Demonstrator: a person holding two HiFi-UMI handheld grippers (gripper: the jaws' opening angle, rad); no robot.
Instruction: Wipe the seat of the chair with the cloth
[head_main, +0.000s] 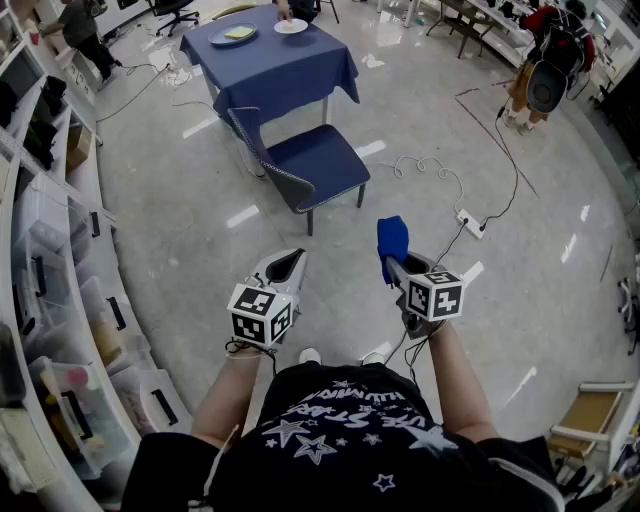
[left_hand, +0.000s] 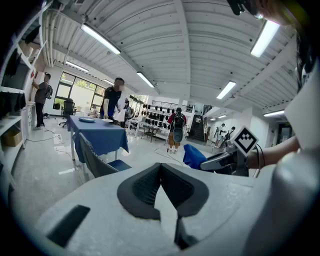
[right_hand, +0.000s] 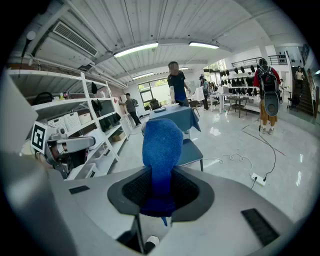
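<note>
A blue chair (head_main: 312, 165) stands on the floor ahead of me, its seat (head_main: 322, 158) bare and its back toward the blue-clothed table (head_main: 270, 62). My right gripper (head_main: 392, 262) is shut on a blue cloth (head_main: 392, 240), which sticks up out of the jaws (right_hand: 162, 150). The chair shows small behind the cloth (right_hand: 191, 152) in the right gripper view. My left gripper (head_main: 284, 265) is shut with nothing in it, held level with the right one, well short of the chair. In the left gripper view the chair (left_hand: 97, 161) is at the left and the cloth (left_hand: 194, 156) at the right.
Shelves with bins (head_main: 60, 300) run along the left. A white cable and power strip (head_main: 468, 222) lie on the floor right of the chair. Plates (head_main: 232, 35) sit on the table. People stand by the table (left_hand: 113, 103) and farther off (head_main: 545, 75).
</note>
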